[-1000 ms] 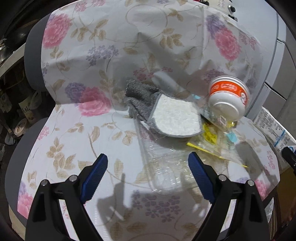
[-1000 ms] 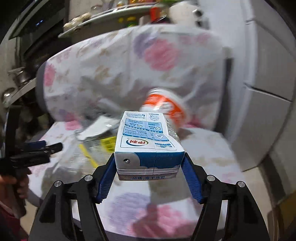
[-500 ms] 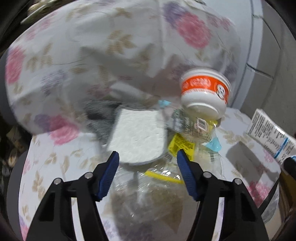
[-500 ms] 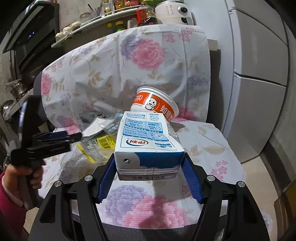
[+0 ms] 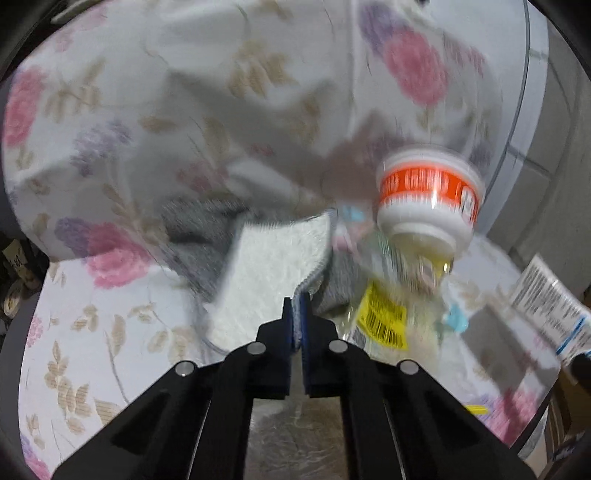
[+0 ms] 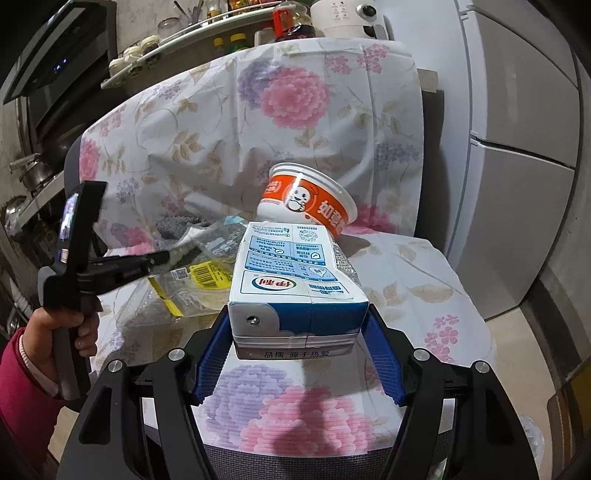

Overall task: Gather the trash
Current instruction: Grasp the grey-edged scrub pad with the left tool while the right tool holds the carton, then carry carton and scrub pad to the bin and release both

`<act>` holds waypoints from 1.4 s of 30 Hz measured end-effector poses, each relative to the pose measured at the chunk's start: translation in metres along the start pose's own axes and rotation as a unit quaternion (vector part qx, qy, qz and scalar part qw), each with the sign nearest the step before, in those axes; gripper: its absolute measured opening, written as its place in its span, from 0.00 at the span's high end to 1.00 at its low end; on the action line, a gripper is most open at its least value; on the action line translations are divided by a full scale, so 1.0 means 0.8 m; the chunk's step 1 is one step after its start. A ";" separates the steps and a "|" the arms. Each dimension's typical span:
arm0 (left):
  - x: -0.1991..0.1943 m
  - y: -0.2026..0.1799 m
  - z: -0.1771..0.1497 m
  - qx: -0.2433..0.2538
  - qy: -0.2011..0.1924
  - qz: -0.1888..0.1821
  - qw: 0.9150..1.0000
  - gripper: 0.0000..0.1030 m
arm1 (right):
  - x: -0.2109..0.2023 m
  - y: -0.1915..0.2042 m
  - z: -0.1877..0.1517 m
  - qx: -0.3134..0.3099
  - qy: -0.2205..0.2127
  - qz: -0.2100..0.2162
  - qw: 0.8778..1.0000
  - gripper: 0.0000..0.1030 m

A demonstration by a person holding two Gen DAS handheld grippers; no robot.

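Observation:
The chair seat holds a white cloth with grey trim, a clear plastic pack bearing a yellow label, and a tilted orange-and-white noodle cup. My left gripper is shut, with the cloth's trimmed edge pinched between its blue pads. In the right wrist view that left gripper reaches in from the left beside the cloth, the pack and the cup. My right gripper is shut on a blue-and-white milk carton, held above the seat's front.
A floral sheet covers the chair's seat and back. A grey fridge stands close on the right. Behind the chair a shelf carries jars and bottles. A person's hand in a red sleeve grips the left tool's handle.
The left gripper moved in toward the cloth and its jaws went from wide open to shut on the cloth's edge. The right gripper kept still with the carton.

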State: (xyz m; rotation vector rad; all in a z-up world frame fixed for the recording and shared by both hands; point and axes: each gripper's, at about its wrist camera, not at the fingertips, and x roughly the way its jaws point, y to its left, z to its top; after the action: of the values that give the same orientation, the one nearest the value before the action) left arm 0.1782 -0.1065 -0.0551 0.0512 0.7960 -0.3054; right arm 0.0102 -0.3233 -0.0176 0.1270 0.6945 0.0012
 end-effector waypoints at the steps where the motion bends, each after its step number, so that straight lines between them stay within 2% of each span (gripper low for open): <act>1: -0.009 0.003 0.003 -0.008 -0.012 -0.003 1.000 0.98 | -0.001 0.002 0.000 -0.001 -0.002 0.000 1.000 0.33; 6: -0.084 0.024 0.005 -0.043 -0.062 -0.025 0.997 0.98 | -0.013 0.018 0.002 -0.005 -0.012 0.011 1.000 0.33; 12: -0.149 0.004 -0.031 -0.025 -0.088 -0.037 0.995 0.98 | -0.026 0.039 -0.002 -0.019 -0.027 0.011 0.999 0.33; 20: -0.180 -0.036 -0.074 -0.011 -0.081 -0.095 0.992 0.98 | -0.054 0.041 -0.011 -0.025 -0.038 0.000 0.999 0.33; 26: -0.192 -0.091 -0.091 0.028 -0.083 -0.148 0.985 0.98 | -0.086 0.017 -0.025 -0.013 -0.051 -0.028 0.998 0.33; 29: -0.195 -0.123 -0.100 0.051 -0.084 -0.179 0.979 0.98 | -0.106 -0.003 -0.036 -0.004 -0.059 -0.048 0.997 0.33; 35: -0.193 -0.196 -0.118 0.102 -0.075 -0.248 0.960 0.98 | -0.151 -0.058 -0.071 0.023 -0.071 -0.101 0.992 0.33; 42: -0.188 -0.303 -0.140 0.168 -0.053 -0.325 0.929 0.98 | -0.203 -0.139 -0.127 0.075 -0.074 -0.176 0.979 0.33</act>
State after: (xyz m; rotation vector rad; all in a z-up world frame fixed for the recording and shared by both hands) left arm -0.0685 -0.2825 -0.0101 0.0920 0.6270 -1.0664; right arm -0.1843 -0.4291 -0.0046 0.1462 0.5605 -0.3975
